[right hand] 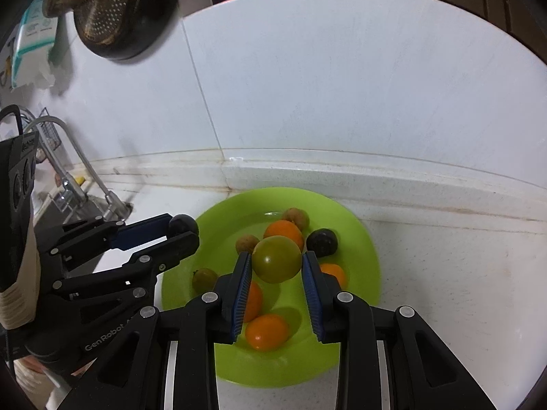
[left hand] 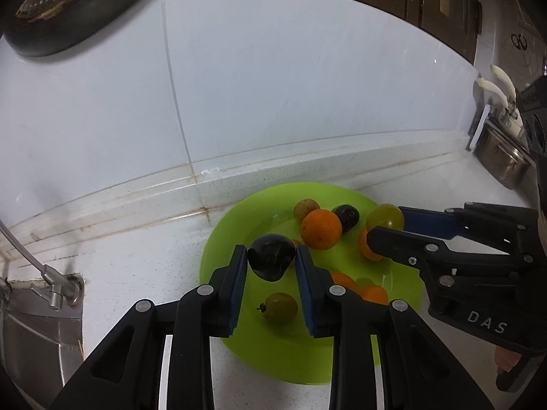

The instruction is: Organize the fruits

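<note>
A lime green plate (left hand: pixel 218 239) (right hand: pixel 362 239) sits on the white counter by the wall and holds several fruits: oranges (left hand: pixel 320 229) (right hand: pixel 266 332), small brown fruits (left hand: pixel 306 207) (right hand: pixel 296 217), a dark plum (left hand: pixel 347 217) (right hand: pixel 322 242) and a green-brown fruit (left hand: pixel 281 307) (right hand: pixel 204 278). My left gripper (left hand: pixel 271 259) (right hand: pixel 183 230) is shut on a dark plum (left hand: pixel 271 260) (right hand: pixel 183 224) above the plate's left part. My right gripper (right hand: pixel 277 263) (left hand: pixel 386 222) is shut on a green tomato (right hand: pixel 277 262) (left hand: pixel 384 217) above the plate's middle.
A sink with a tap (right hand: pixel 65 157) (left hand: pixel 51 283) lies to the left. A metal pot with utensils (left hand: pixel 499 157) stands at the right by the wall. A dark strainer pan (right hand: pixel 116 10) (left hand: pixel 61 7) hangs on the white tiled wall above. A raised ledge runs behind the plate.
</note>
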Available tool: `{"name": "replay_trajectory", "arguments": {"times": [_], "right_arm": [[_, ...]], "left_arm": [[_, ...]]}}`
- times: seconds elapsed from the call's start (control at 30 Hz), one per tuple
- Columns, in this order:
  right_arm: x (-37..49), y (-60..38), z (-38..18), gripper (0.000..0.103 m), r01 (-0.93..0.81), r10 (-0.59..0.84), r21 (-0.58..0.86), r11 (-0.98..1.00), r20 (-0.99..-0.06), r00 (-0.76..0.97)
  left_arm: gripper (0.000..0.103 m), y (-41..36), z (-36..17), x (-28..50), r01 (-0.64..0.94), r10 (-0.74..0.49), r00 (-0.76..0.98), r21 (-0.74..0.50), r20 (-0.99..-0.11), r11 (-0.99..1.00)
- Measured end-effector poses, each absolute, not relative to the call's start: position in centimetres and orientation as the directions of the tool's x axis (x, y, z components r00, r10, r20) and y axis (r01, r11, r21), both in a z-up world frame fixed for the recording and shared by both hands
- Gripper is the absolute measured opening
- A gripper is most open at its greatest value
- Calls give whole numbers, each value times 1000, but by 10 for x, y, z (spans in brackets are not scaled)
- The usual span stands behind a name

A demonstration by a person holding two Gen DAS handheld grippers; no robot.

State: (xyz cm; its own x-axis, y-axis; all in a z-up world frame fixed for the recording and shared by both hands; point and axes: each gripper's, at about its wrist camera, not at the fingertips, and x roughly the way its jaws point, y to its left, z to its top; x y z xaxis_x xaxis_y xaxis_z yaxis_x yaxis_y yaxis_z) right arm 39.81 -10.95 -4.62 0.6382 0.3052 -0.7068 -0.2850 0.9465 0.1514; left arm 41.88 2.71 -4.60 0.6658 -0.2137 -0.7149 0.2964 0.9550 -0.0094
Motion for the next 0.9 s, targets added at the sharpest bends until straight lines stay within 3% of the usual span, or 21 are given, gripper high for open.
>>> {"name": "replay_trajectory", "arguments": {"times": [0.03,0.13,0.37,0.5,0.9], "right_arm": [[400,-109,-48,32,-281,299,148,948,-711,636],[402,-109,-50,45,-261,281,143,955,-718,636],[378,-115,-42,45,-215,238,123,969,-703,670],[358,-118,-32,53,-181,211,116,977,-682,701],[278,-123,8,60,-136,169,101,986,-609,775]], "left_arm": [[35,27,-47,418,300,-212,665,-5,-716,954],[38,28,-45,415,294,-202,670,5,-714,956],[51,37,-28,391,264,-175,695,21,-698,964],[58,40,-15,368,260,-176,708,20,-684,965],[81,47,31,285,173,-100,808,71,-580,982]]}}
